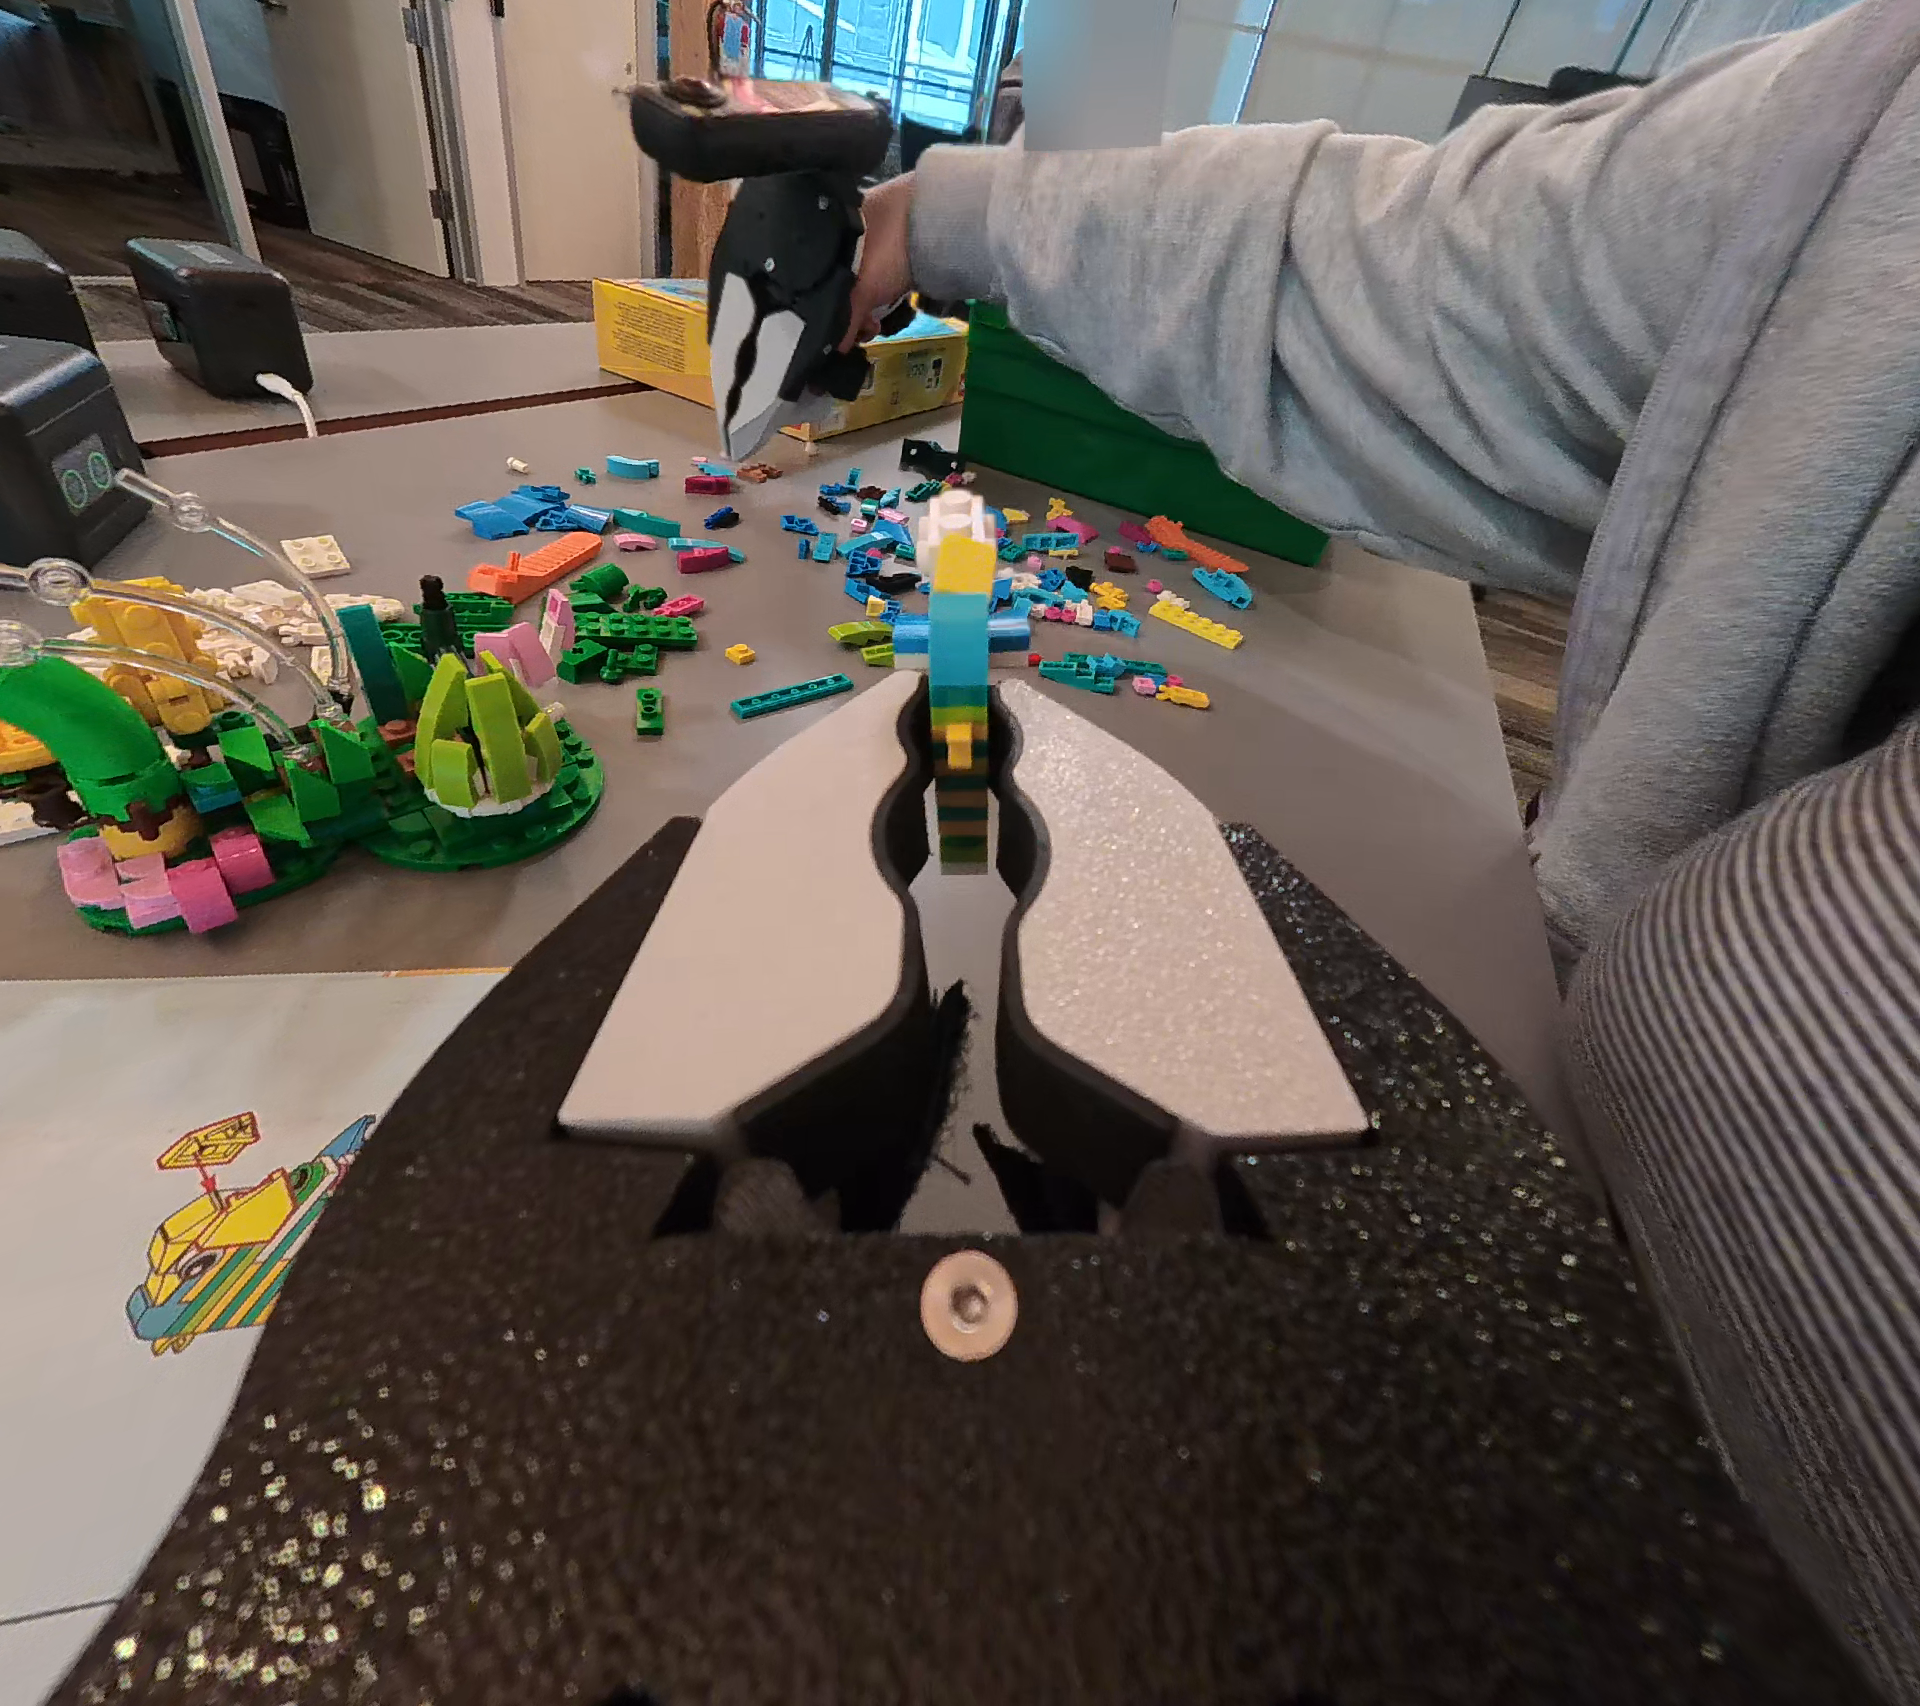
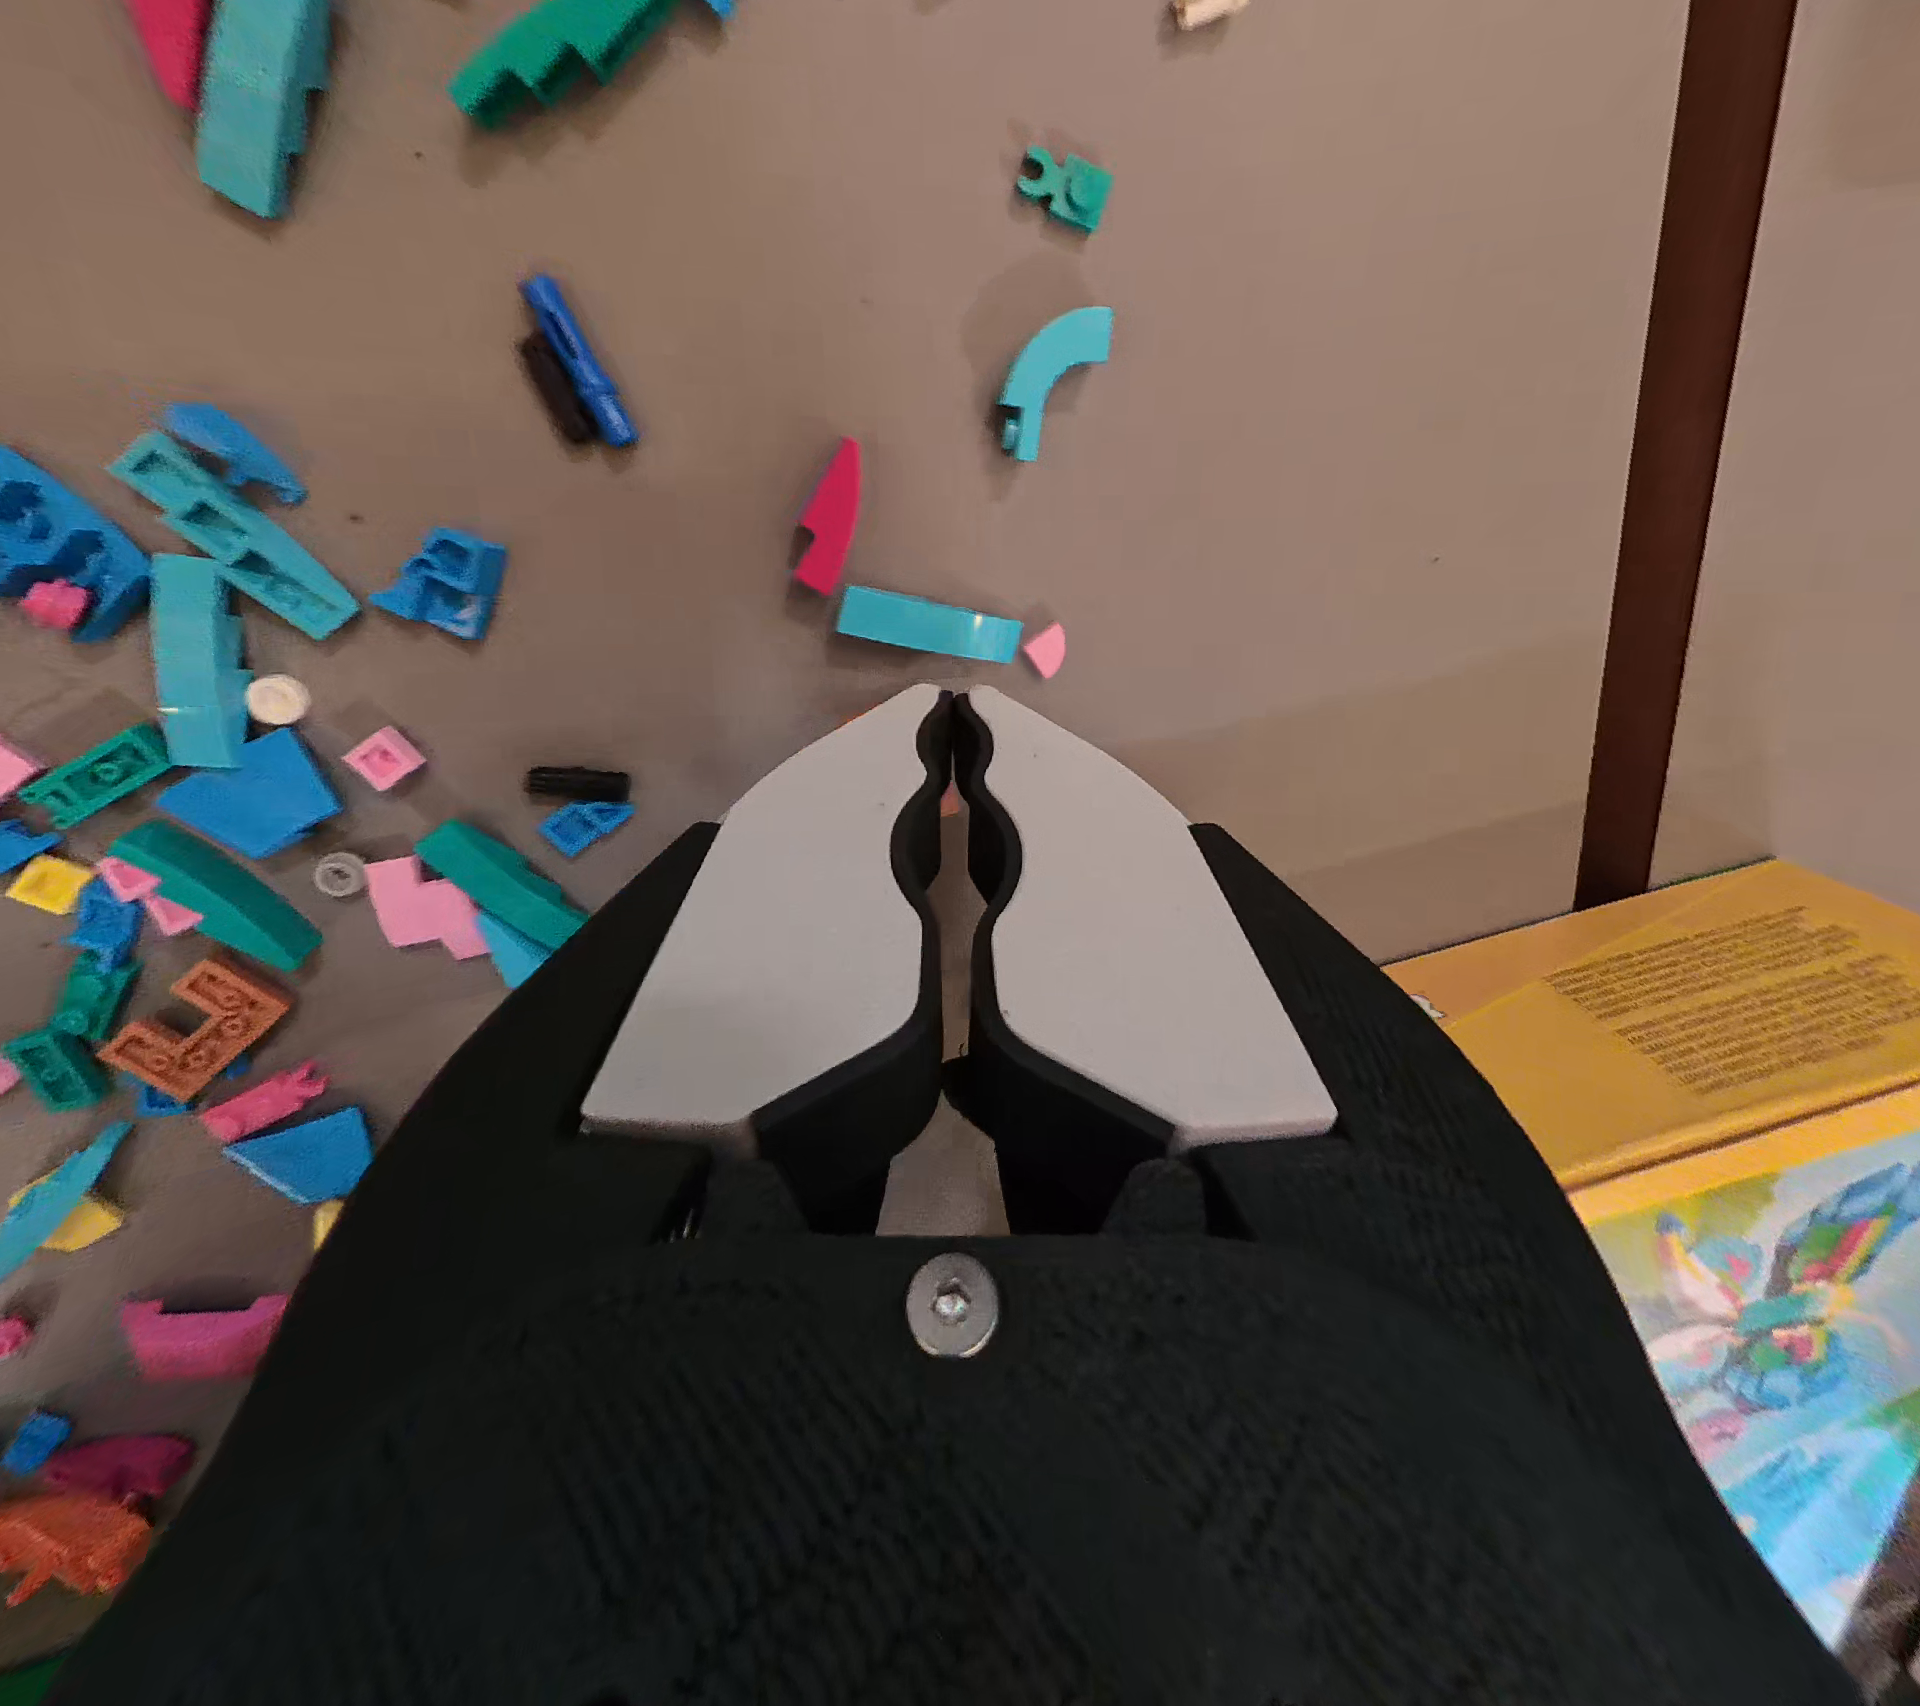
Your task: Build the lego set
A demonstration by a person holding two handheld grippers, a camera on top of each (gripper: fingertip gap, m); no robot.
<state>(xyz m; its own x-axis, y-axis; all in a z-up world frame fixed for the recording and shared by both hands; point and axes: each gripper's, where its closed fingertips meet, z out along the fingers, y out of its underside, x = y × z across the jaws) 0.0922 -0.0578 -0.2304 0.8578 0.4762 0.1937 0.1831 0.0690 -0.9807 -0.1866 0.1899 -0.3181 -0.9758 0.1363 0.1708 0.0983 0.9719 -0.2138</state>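
My left gripper point(image 1: 957, 692) is shut on a small striped brick assembly point(image 1: 961, 783). The assembly has green, teal and yellow layers, light blue wings, a yellow block and a white piece on top, and it stands up between the pads above the grey table point(image 1: 1351, 742). My right gripper point(image 2: 951, 700) is shut, with its fingertips touching, just above the table near a turquoise curved piece point(image 2: 928, 623) and a small pink quarter tile point(image 2: 1045, 648). A sliver of orange shows behind its closed jaws; I cannot tell what it is. The right gripper also shows in the left wrist view point(image 1: 740, 441), pointing down at the loose bricks.
Loose bricks point(image 1: 935, 555) are scattered over the table. A green flower model point(image 1: 312, 773) stands at the left. The yellow set box point(image 2: 1683, 1033), a green bin point(image 1: 1101, 441) and an instruction page point(image 1: 187, 1220) lie around. A person's grey sleeve point(image 1: 1403, 306) reaches across. The tips of one gripper are about 40 cm away from the tips of the other.
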